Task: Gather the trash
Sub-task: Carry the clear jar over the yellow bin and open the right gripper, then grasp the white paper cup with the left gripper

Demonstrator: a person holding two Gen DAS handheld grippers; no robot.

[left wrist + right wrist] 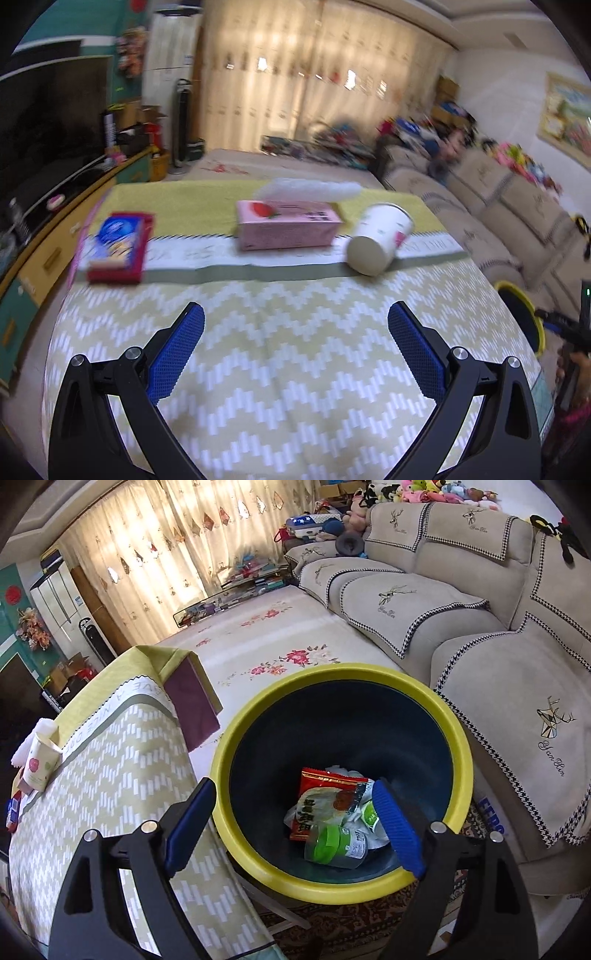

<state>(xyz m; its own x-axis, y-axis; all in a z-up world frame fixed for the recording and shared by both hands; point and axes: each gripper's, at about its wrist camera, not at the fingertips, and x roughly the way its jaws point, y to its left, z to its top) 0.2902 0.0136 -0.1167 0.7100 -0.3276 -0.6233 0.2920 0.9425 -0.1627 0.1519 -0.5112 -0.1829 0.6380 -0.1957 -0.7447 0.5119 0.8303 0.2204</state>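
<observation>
Trash in the bin, both grippers empty

The table holds a tissue box, a tipped paper cup and a red box. Beside it, the yellow-rimmed bin contains wrappers and a bottle. The right gripper hangs spread over the bin, the left gripper spread over the table.

Left view low across table; right view steeply into bin; table shared.

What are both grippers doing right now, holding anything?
Left gripper: open, empty, above the table.
Right gripper: open, empty, over the trash bin.
</observation>
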